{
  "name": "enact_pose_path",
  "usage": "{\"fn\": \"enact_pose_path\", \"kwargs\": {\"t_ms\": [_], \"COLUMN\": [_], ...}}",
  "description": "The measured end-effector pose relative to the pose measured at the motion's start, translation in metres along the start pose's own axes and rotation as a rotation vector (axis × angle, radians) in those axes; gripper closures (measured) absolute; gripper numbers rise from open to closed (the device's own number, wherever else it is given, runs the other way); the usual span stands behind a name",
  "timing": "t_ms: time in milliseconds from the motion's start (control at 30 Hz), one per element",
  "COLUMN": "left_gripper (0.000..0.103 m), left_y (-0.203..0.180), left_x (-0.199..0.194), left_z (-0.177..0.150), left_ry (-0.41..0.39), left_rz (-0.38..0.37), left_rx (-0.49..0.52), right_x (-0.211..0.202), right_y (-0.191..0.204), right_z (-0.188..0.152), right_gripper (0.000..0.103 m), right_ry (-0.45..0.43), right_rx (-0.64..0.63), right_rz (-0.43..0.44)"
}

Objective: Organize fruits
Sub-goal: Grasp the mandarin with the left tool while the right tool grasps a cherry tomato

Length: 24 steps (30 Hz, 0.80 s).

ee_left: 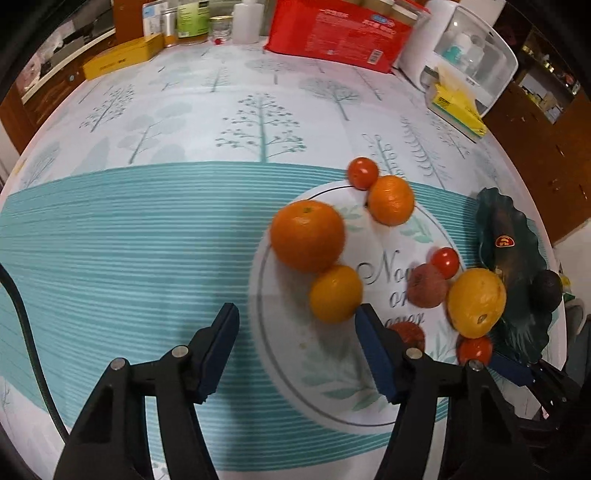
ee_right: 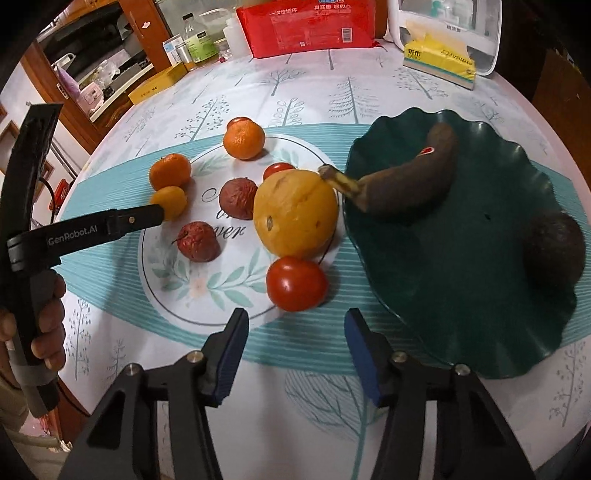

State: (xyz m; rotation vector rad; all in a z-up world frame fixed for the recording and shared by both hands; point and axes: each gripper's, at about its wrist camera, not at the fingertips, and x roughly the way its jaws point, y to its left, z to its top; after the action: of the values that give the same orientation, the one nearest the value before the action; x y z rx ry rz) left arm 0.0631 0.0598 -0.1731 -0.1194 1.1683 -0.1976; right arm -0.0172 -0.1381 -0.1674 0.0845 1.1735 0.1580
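Fruit lies on the round printed circle (ee_right: pixel 166 280) of the tablecloth: two oranges (ee_left: pixel 307 235) (ee_left: pixel 390 200), a small yellow-orange fruit (ee_left: pixel 335 294), a big yellow fruit (ee_right: pixel 295 213), two wrinkled dark-red fruits (ee_right: pixel 197 242) (ee_right: pixel 237 197), and tomatoes (ee_right: pixel 296 283) (ee_left: pixel 363 172). A dark green wavy dish (ee_right: pixel 480 295) holds a brown banana (ee_right: pixel 406 177) and a dark avocado (ee_right: pixel 556 249). My left gripper (ee_left: pixel 295 314) is open, just short of the small yellow-orange fruit. My right gripper (ee_right: pixel 295 321) is open, just before the near tomato.
At the table's far edge stand a red package (ee_right: pixel 306 26), a yellow tissue box (ee_right: pixel 439 61), a white appliance (ee_right: pixel 443 22), bottles (ee_right: pixel 199 40) and a yellow box (ee_right: pixel 155 86). A wooden cabinet (ee_right: pixel 74 74) stands to the left.
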Motion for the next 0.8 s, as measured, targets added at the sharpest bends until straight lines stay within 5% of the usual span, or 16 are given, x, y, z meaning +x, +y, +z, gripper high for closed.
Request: {"fn": "enact_pose_path", "kwargs": {"t_ms": [133, 300, 500, 600, 800], "left_gripper": [0.042, 0.05, 0.055, 0.076, 0.076], "left_y": [-0.007, -0.012, -0.026, -0.028, -0.027], "left_x": [0.005, 0.012, 0.019, 0.021, 0.015], "left_z": [0.004, 0.008, 0.015, 0.017, 0.013], "left_ry": [0.004, 0.028, 0.025, 0.024, 0.024], "left_rz": [-0.018, -0.05, -0.046, -0.055, -0.03], "left_rx": [0.005, -0.003, 0.003, 0.0, 0.004], "right_x": [0.006, 0.012, 0.013, 0.015, 0.013], "right_y": [0.003, 0.004, 0.006, 0.008, 0.008], "right_z": [0.006, 0.012, 0.014, 0.017, 0.018], "right_gripper": [0.05, 0.066, 0.066, 0.066, 0.068], "right_ry": [-0.015, -0.012, -0.019, -0.019, -0.003], "right_rx": [-0.001, -0.016, -0.033, -0.041, -0.054], "right_rz": [0.001, 0.0, 0.003, -0.006, 0.04]}}
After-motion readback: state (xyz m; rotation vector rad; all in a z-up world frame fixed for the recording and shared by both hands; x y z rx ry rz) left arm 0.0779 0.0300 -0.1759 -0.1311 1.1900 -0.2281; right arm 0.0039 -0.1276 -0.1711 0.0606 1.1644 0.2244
